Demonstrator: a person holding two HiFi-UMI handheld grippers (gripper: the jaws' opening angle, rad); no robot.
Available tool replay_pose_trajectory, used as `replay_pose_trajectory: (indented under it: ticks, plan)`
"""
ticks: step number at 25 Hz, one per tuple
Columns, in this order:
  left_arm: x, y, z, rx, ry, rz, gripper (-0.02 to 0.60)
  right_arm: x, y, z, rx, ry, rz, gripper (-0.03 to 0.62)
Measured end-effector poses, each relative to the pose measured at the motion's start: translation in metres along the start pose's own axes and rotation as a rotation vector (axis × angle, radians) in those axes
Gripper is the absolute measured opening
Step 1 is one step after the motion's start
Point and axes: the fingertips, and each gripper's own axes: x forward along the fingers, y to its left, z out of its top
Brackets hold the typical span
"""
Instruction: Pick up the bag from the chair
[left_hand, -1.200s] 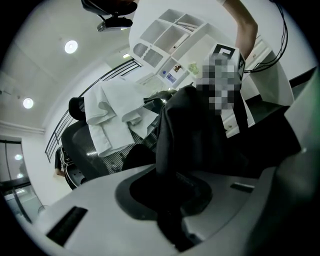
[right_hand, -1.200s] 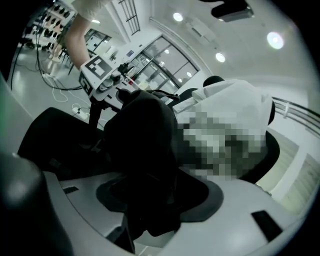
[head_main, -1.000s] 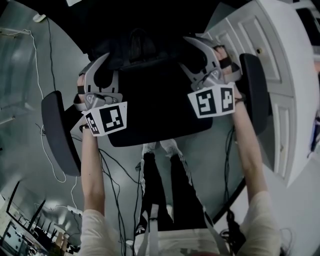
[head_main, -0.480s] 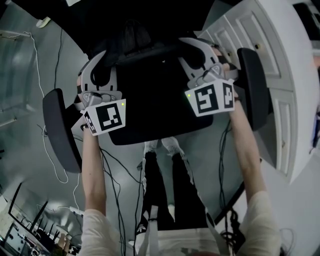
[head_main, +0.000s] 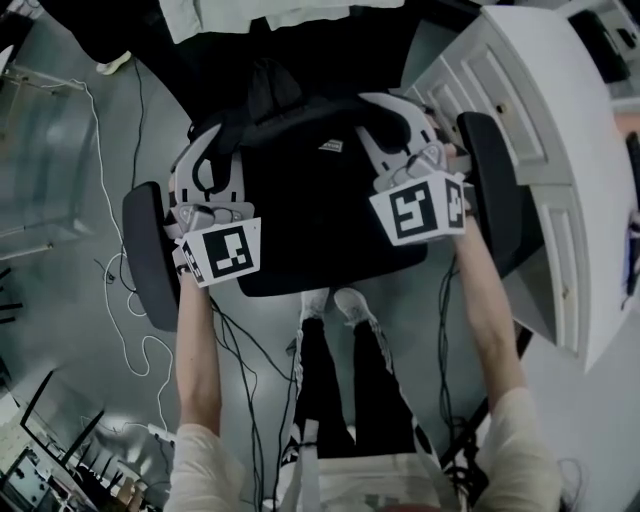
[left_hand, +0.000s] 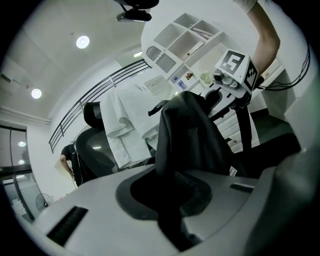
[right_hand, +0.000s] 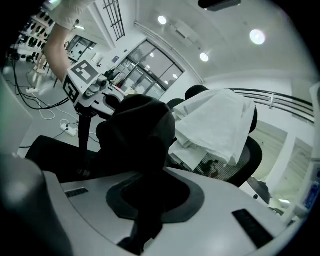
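- Left gripper (left_hand: 172, 197): jaws tight on a fold of the black bag (head_main: 310, 200).
- Right gripper (right_hand: 145, 200): jaws just closing in, now pinching the bag's other end.
- Bag held between both grippers, over the chair (head_main: 148, 255) seat.
- White cloth (right_hand: 220, 125) draped on the chair back.
- White cabinet (head_main: 540, 150) just beside the chair.

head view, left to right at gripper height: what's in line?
left-hand armrest → left gripper → black bag → right gripper, its jaws just closed further on the bag → right-hand armrest → white panelled cabinet
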Motion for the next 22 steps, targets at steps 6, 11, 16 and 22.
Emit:
replay_pose_trajectory:
  ticks: [6,11,16,22]
  plan:
    - [-0.025,0.032,0.036,-0.019,-0.006,0.042,0.035,-0.027,-0.027,0.043,0.008,-0.024,-0.047,0.046]
    - [-0.054,0.071,0.096,-0.026,-0.077,0.092,0.035,-0.068,-0.071,0.101,-0.021,-0.044,-0.129,0.046]
    - [-0.073,0.127,0.169,0.009,-0.171,0.146,0.035,-0.105,-0.132,0.165,-0.066,-0.1,-0.209,0.046]
    - [-0.125,0.181,0.247,0.007,-0.252,0.218,0.035,-0.168,-0.17,0.238,-0.064,-0.164,-0.276,0.046]
